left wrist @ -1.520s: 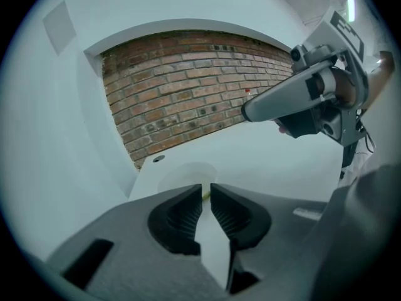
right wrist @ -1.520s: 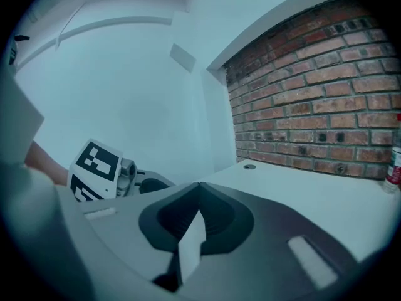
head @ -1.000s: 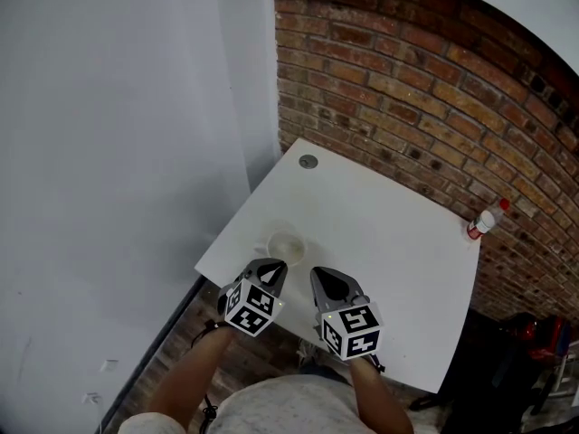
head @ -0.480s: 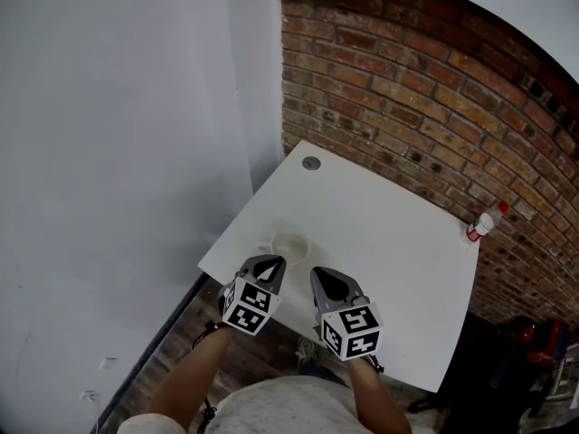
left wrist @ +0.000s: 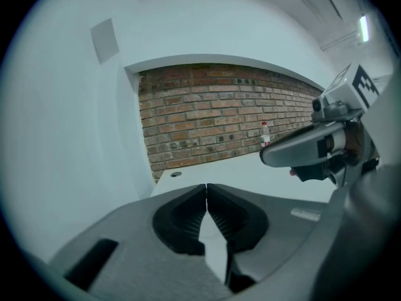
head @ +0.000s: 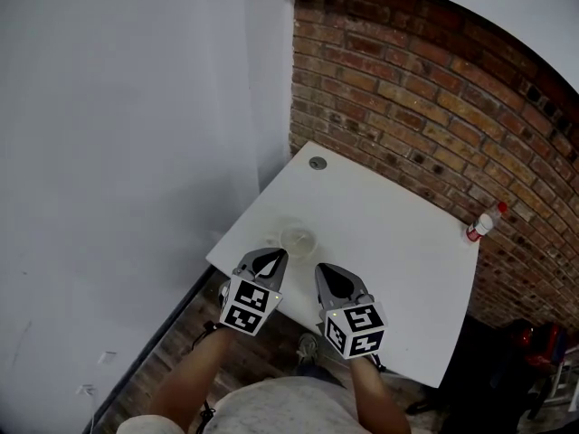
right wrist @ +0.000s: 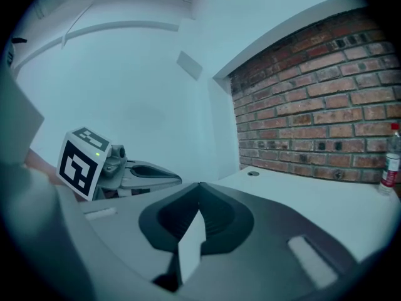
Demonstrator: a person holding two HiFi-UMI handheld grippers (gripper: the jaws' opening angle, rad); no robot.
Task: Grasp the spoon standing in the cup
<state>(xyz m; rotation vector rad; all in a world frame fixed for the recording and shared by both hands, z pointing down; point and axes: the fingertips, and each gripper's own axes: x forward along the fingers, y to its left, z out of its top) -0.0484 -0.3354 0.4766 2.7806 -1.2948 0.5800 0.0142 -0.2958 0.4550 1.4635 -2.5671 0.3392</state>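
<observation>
A pale cup (head: 297, 239) stands on the white table (head: 389, 233) near its front left edge. It is small and faint in the head view, and I cannot make out a spoon in it. My left gripper (head: 271, 259) hovers just in front of the cup, jaws shut and empty. My right gripper (head: 327, 275) is beside it to the right, also shut with nothing held. In the left gripper view the pads (left wrist: 206, 185) meet with nothing between them, and the cup is hidden below them. The right gripper view shows the same for the right gripper (right wrist: 199, 185).
A small bottle with a red cap (head: 484, 221) stands at the table's far right corner by the brick wall (head: 434, 107). A round grommet (head: 317, 163) sits at the far left corner. A white wall (head: 136, 152) borders the table's left.
The head view has drifted, so the table sits slightly further right and higher in frame. Both grippers stay shut, side by side at the front edge near the cup.
</observation>
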